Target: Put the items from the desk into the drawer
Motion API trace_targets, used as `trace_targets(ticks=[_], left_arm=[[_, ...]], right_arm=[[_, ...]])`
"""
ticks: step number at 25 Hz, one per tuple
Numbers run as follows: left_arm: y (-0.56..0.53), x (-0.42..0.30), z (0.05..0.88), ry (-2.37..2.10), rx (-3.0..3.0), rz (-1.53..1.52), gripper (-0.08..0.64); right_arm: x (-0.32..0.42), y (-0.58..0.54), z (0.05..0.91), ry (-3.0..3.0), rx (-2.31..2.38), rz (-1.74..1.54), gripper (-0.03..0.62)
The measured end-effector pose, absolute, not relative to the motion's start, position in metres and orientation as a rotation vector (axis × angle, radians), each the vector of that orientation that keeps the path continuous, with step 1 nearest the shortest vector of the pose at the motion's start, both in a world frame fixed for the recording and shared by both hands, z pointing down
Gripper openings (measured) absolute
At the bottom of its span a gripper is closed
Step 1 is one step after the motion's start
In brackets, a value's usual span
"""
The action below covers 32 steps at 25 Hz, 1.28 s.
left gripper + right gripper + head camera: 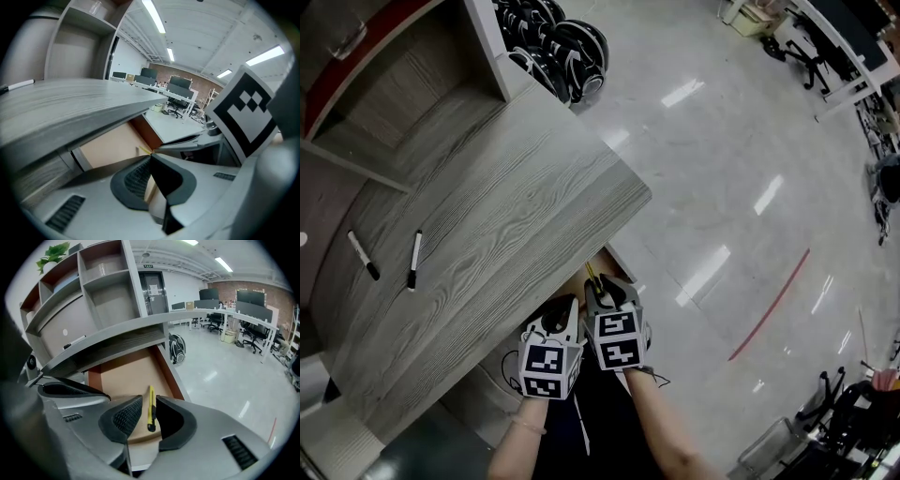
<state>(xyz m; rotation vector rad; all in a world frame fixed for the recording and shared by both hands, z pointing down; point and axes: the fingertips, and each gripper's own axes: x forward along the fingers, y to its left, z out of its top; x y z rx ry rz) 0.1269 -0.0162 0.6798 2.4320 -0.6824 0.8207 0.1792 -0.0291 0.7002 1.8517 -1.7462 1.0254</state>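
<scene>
Starting at the left: the shelf unit (384,103) runs off the frame. I read no labels on it. Next, two markers (364,255) (413,260) lie on the grey wood-grain surface (506,206), near each other but apart. If there's print on their barrels, it's too small for me.

Now the left claw (151,155). Its tips meet, and I see nothing between the pads. It sits low under the surface's edge, and from the head view that edge hides its tips. Its cube (546,366) carries only black-and-white squares, no letters.

Right beside it is the right claw (149,398), open, pointing down into the pulled-out drawer (122,376). A yellow utility knife (151,411) lies on the drawer's brown floor, lined up in the gap between the pads. Neither pad presses on it. I can't make out any brand on its body. From the head view only a yellow sliver of it shows, and most of the drawer is covered by the surface and both claws.

Further right, a green sign (147,266) hangs over the door, with lettering too small to read. Black-and-white gear (553,37) is piled beyond the surface's far corner, and I can't tell what it is. A red line (769,305) crosses the glossy floor (722,169).
</scene>
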Motion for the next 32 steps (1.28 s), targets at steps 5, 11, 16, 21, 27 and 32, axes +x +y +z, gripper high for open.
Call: trace_targets(ticks=[5,11,16,21,27,32], left_arm=[[-0.012,0.128,0.679,-0.661,2.439,0.824,0.029],[-0.009,0.134,0.671,-0.628,2.455,0.815,0.029],[-0.005,0.138,0.667,-0.608,2.464,0.814,0.029],[-0.009,0.14,0.654,-0.606,2.478,0.805,0.029],[-0.012,0.148,0.633,-0.589,2.516,0.786,0.029],[-0.016,0.155,0.611,-0.582,2.539,0.753,0.029]], right_arm=[[0.177,-0.025,0.696,-1.773,1.854,1.043,0.135],[0.177,-0.021,0.692,-1.758,1.869,1.047,0.137],[0.184,-0.013,0.69,-1.73,1.903,1.05,0.137],[0.193,-0.006,0.674,-1.714,1.95,1.069,0.132],[0.201,0.003,0.657,-1.708,2.001,1.111,0.129],[0.204,0.007,0.637,-1.72,2.045,1.123,0.124]])
